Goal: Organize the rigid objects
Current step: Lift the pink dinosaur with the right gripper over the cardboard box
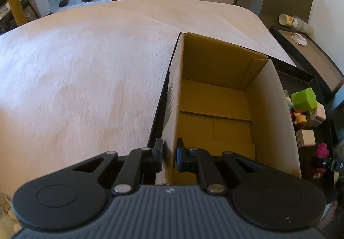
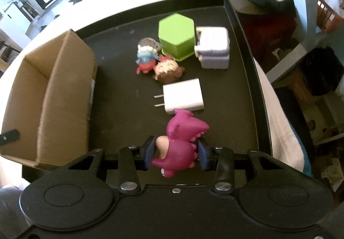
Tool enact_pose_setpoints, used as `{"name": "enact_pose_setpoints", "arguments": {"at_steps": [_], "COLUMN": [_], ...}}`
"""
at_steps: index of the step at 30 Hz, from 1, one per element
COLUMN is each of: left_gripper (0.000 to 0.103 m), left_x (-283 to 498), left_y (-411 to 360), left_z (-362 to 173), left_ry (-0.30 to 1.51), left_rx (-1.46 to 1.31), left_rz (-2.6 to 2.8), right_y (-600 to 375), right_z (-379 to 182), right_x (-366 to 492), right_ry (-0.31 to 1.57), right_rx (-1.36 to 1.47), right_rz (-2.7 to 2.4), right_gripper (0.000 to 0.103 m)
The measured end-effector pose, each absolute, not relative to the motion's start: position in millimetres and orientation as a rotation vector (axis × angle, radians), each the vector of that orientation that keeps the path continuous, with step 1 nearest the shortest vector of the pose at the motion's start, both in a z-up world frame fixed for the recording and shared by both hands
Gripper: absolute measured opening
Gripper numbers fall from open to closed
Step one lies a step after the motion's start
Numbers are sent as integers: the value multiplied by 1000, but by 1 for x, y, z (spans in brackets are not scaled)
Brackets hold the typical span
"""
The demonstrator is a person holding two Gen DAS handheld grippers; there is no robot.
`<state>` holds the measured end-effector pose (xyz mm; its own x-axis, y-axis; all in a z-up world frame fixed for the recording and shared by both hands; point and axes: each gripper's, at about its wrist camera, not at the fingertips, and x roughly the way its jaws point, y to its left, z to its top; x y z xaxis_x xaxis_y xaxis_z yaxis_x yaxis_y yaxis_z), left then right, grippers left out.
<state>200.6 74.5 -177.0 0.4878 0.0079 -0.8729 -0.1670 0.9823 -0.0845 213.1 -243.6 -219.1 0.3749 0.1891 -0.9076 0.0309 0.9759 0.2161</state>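
While the left hand-held gripper (image 1: 169, 158) is clenched on the near wall of the cardboard box (image 1: 217, 97), one finger inside and one outside, the right hand-held gripper (image 2: 176, 154) has its pads against the sides of a pink dinosaur toy (image 2: 182, 142), grasping it just above the black tray (image 2: 243, 71). Beyond the dinosaur, a white plug adapter (image 2: 185, 96) lies flat on the tray. Farther back are two small figurines (image 2: 158, 64), a green hexagonal block (image 2: 177, 36) and a pale grey block (image 2: 214, 50), clustered close together. The box stands at the tray's left side and holds nothing visible.
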Motion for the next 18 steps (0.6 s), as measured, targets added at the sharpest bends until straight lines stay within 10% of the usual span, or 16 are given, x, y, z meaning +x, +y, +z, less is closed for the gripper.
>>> {"name": "enact_pose_setpoints", "arguments": {"at_steps": [18], "left_gripper": [11], "left_x": [190], "left_y": [81], "left_z": [-182], "left_ry": [1027], "left_rx": [-201], "left_rz": [80], "right_y": [-209], "right_z": [-158], "right_x": [210], "right_ry": [1092], "right_rx": [205], "right_rz": [209], "right_gripper": [41]}}
